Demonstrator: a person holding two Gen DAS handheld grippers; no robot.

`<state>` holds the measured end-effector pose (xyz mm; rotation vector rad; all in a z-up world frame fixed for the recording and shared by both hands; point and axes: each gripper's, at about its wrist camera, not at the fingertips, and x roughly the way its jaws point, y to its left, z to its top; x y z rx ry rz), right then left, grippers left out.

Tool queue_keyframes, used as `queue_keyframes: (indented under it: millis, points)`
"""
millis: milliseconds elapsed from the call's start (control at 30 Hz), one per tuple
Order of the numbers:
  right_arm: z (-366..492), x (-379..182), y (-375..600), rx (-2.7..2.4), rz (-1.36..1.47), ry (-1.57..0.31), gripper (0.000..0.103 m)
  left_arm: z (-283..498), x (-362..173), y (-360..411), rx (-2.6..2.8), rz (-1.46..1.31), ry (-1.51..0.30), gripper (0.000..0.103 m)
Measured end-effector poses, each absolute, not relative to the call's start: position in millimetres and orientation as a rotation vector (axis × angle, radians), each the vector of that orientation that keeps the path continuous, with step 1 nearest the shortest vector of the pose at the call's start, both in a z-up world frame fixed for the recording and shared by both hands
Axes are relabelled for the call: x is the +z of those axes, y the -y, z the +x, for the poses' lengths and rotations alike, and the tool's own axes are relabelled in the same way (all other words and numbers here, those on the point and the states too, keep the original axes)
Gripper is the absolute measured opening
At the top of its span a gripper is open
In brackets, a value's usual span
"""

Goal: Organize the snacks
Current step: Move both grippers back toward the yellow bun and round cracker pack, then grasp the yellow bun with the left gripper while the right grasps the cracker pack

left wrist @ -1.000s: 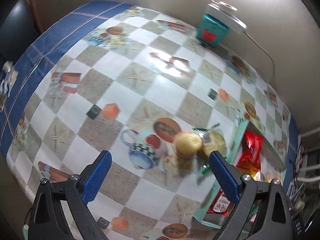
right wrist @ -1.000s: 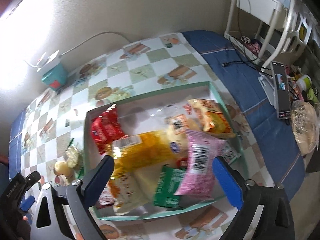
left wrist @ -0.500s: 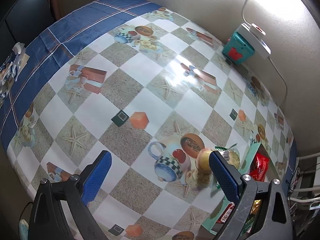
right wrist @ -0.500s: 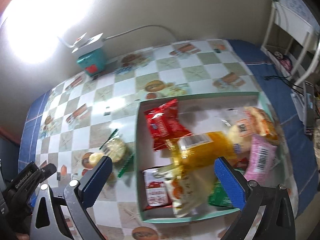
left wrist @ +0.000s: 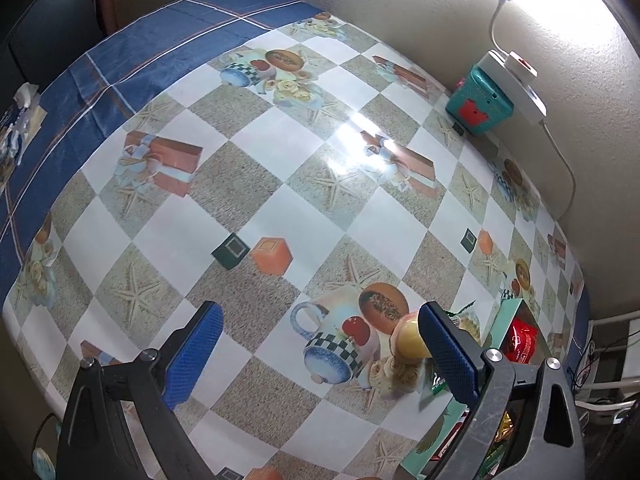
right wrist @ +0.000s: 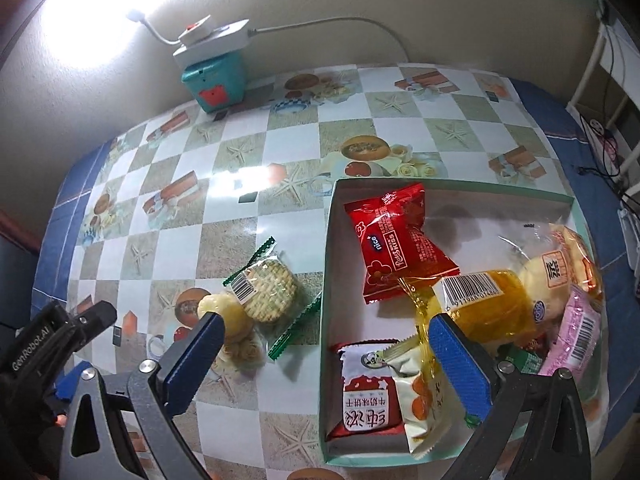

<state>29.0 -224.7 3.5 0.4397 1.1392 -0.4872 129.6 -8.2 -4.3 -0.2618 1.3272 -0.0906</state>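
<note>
Only two snacks lie loose on the worktop (right wrist: 280,208), a glossy checked oilcloth printed with starfish, cups and gift boxes and edged in blue cloth: a round, waffle-textured biscuit (right wrist: 269,289) in a clear wrapper with green zigzag ends and a barcode sticker, and, touching its left side, a smooth pale-yellow round sweet (right wrist: 221,309). Both rest just beside the left wall of the shallow box (right wrist: 326,280), a rectangular cardboard tray with mint-green rim and white inside. In the box lie a crinkled red foil packet (right wrist: 394,246) near the far left corner, a translucent orange-yellow packet (right wrist: 486,304) with a barcode to its right, a red-and-white pouch (right wrist: 366,394) with printed characters at the near left, a cream wrapper (right wrist: 416,392) overlapping it, and a pink barcoded packet (right wrist: 576,332) at the right wall over a pale bun in clear film. The right hand-held gripper (right wrist: 326,356) hangs above the box's near-left edge, its blue ribbed pads spread wide with nothing between them. The left hand-held gripper (left wrist: 320,344) is likewise spread wide and empty over the cloth; in its view the round sweet (left wrist: 408,340) peeks out just beside the right pad. Against the rough plaster wall stands a teal block (right wrist: 214,80) with a white power strip (right wrist: 212,42) on top.
</note>
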Motion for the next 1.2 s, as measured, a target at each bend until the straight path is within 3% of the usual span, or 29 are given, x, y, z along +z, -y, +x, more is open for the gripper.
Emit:
queue_keyframes:
  millis: [633,700,767,1100,1200]
  points:
    - [48,-7,236,-0.485,0.406,-1.166,0.103,135,-18,43,-0.226,-0.247,-1.384,0.096]
    - [48,-7,240,-0.490,0.411,-1.166,0.103,135,-20,48,-0.251,-0.241,-1.394,0.082]
    - [47,-9,245,-0.500,0.420,-1.168,0.103,135,-25,55,-0.271,-0.241,-1.416,0.076]
    - [37,-11,267,-0.539,0.477,-1.161,0.103,129,-34,80,-0.332,-0.213,-1.442,0.075]
    - [35,-12,271,-0.546,0.486,-1.161,0.103,128,-35,83,-0.345,-0.203,-1.447,0.065]
